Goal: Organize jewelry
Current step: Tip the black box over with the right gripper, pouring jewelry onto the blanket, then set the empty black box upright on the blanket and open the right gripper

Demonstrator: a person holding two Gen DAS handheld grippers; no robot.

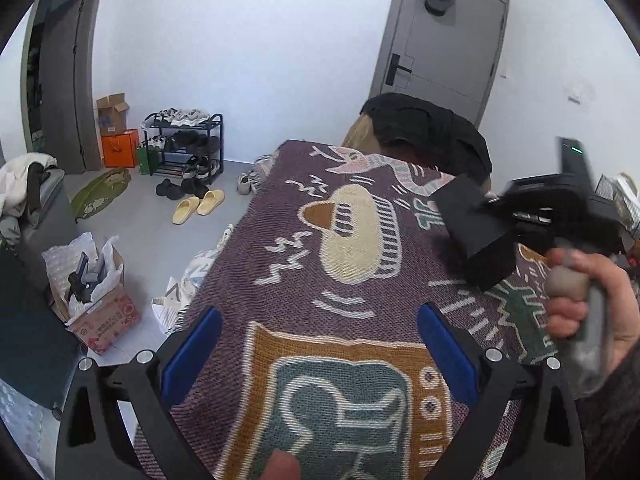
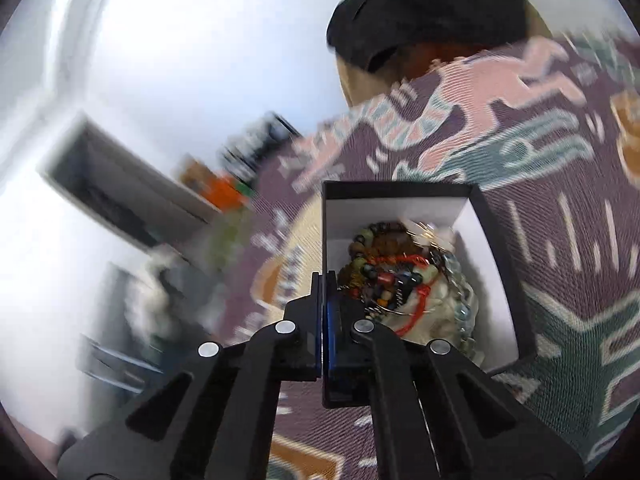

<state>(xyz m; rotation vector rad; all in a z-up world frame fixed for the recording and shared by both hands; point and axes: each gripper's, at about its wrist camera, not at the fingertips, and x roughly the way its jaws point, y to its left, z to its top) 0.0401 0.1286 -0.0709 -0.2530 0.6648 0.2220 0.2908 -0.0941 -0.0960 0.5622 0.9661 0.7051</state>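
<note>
Right gripper (image 2: 325, 280) tilted, gripping box (image 2: 496, 240)

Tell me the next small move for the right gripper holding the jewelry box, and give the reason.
Probably lower the black jewelry box level onto the patterned blanket before releasing. The right gripper is shut on the box's left wall only, the box looks tilted off the cloth in the left wrist view, and beaded bracelets sit loose inside. The left gripper is open and empty, free to steady it.

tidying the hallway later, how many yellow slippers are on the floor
2. Both yellow slippers lie side by side on the grey floor, in front of the shoe rack. More could be hidden behind the table.
</note>
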